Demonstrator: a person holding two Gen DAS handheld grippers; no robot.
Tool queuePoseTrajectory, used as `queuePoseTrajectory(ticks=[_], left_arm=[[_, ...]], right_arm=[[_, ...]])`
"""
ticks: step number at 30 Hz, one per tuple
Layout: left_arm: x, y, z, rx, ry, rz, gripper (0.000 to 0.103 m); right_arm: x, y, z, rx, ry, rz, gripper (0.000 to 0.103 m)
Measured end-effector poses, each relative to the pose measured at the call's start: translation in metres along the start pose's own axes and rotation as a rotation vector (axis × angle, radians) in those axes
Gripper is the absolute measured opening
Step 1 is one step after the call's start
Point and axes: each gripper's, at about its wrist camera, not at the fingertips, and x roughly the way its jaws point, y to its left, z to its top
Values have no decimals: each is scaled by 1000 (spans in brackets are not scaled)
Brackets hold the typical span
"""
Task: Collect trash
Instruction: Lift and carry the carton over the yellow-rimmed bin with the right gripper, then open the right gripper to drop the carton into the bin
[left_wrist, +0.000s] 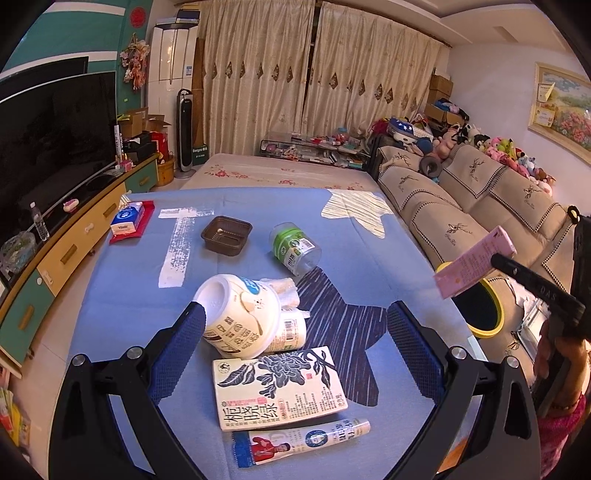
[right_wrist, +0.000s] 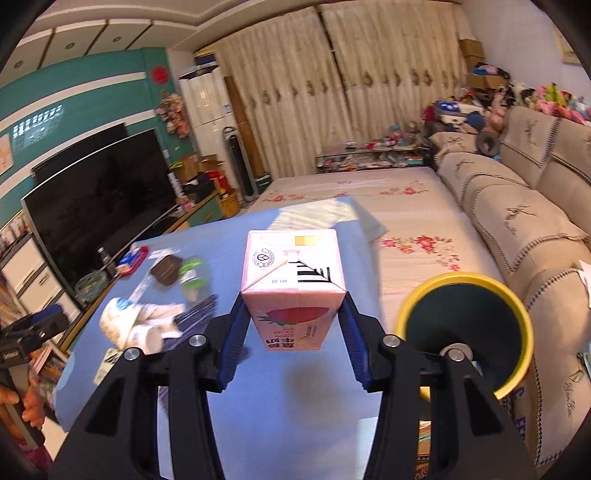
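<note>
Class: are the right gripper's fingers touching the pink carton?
Touching. The right wrist view shows both blue fingers pressed against the sides of the pink carton, which is lifted off the table.

At my ten o'clock a dark television (left_wrist: 55, 140) stands on a long cabinet (left_wrist: 70, 251) with yellow and teal drawers, a water bottle (left_wrist: 40, 221) on its top. At twelve o'clock, cream curtains (left_wrist: 314, 74) cover the far wall, a white air conditioner (left_wrist: 171, 59) and a slim tower fan (left_wrist: 185, 129) just left of them. At two o'clock I see a beige sofa (left_wrist: 480, 195) topped with stuffed toys (left_wrist: 506, 155), under a framed flower painting (left_wrist: 565, 110).
</note>
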Motion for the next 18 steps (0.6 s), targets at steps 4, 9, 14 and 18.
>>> queuePoseTrajectory(ticks=[4, 9, 14, 18], left_arm=[[6, -8, -2, 21, 14, -4, 97], [11, -12, -2, 27, 26, -2, 97], [15, -16, -4, 39, 39, 10, 97], [24, -13, -6, 33, 62, 25, 97]], right_arm=[[3, -44, 6, 62, -11, -95, 47], [27, -99, 6, 136, 22, -218, 47], [68, -142, -7, 181, 101, -316, 47], [97, -163, -17, 196, 152, -365, 47]])
